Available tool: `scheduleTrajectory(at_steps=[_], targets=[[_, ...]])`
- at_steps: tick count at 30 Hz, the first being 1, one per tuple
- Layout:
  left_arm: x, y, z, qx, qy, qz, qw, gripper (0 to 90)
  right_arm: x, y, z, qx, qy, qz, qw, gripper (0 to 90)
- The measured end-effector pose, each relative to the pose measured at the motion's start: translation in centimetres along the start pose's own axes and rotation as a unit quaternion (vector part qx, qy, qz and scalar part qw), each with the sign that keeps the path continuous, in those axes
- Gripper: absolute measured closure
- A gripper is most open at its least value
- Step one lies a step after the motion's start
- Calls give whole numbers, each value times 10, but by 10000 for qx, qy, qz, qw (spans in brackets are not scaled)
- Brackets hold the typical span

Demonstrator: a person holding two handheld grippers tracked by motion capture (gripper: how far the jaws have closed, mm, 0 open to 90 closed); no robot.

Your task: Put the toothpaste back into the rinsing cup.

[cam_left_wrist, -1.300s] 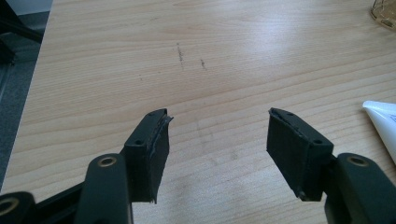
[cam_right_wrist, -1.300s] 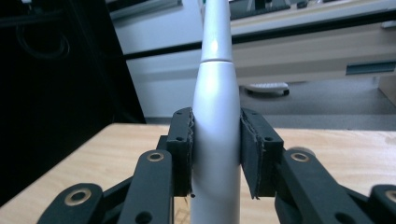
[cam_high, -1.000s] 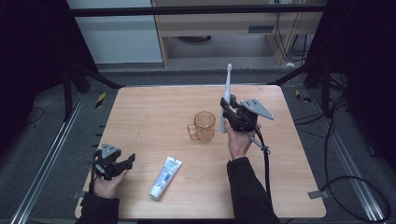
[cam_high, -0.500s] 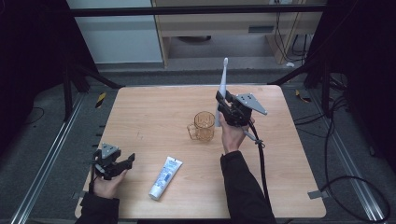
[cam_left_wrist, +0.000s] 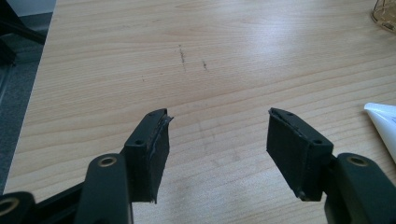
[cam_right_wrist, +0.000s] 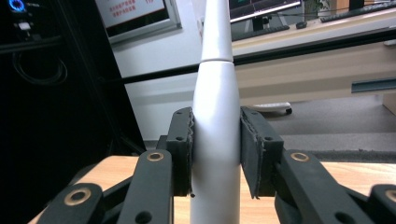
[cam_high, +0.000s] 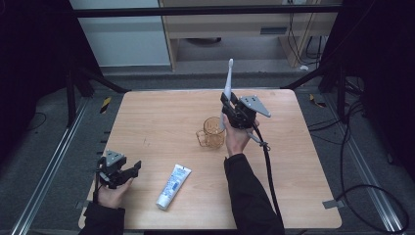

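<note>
My right gripper (cam_high: 226, 104) is shut on a white electric toothbrush (cam_high: 228, 81), held upright just right of and above an amber glass mug (cam_high: 212, 132) at the table's middle. In the right gripper view both black pads clamp the toothbrush (cam_right_wrist: 215, 121) handle, and its head runs out of the top of the picture. A white and blue toothpaste tube (cam_high: 173, 186) lies flat near the front of the table. My left gripper (cam_high: 135, 169) rests open at the front left corner, left of the tube. Its jaws stand apart over bare wood in the left gripper view (cam_left_wrist: 217, 140), with the tube's end (cam_left_wrist: 384, 122) at the right edge.
The wooden table (cam_high: 161, 112) has bare wood on its left and far parts. A black cable (cam_high: 268, 166) trails from the right gripper along the forearm to the front edge. Dark frame rails and floor cables surround the table.
My right gripper has carried the toothbrush leftward, from right of the mug to close beside it, and the brush now leans a little. The left gripper has stayed still.
</note>
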State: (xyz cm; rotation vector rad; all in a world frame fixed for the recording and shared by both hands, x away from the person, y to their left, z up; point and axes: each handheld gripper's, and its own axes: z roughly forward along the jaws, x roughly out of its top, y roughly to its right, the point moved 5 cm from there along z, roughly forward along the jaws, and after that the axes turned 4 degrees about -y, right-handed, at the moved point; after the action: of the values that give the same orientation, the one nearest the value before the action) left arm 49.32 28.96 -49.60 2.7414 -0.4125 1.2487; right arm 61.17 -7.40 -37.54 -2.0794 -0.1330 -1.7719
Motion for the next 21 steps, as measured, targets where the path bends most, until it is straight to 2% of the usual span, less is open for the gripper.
scheduleTrajectory(at_steps=[10,21], targets=[[0,0,0,-9,-1,5,10000,387,-10,1,16,-27,-91,-21,10000,669],[0,0,0,-7,-4,7,10000,388,-21,-1,24,-48,-118,-100,9999,668]])
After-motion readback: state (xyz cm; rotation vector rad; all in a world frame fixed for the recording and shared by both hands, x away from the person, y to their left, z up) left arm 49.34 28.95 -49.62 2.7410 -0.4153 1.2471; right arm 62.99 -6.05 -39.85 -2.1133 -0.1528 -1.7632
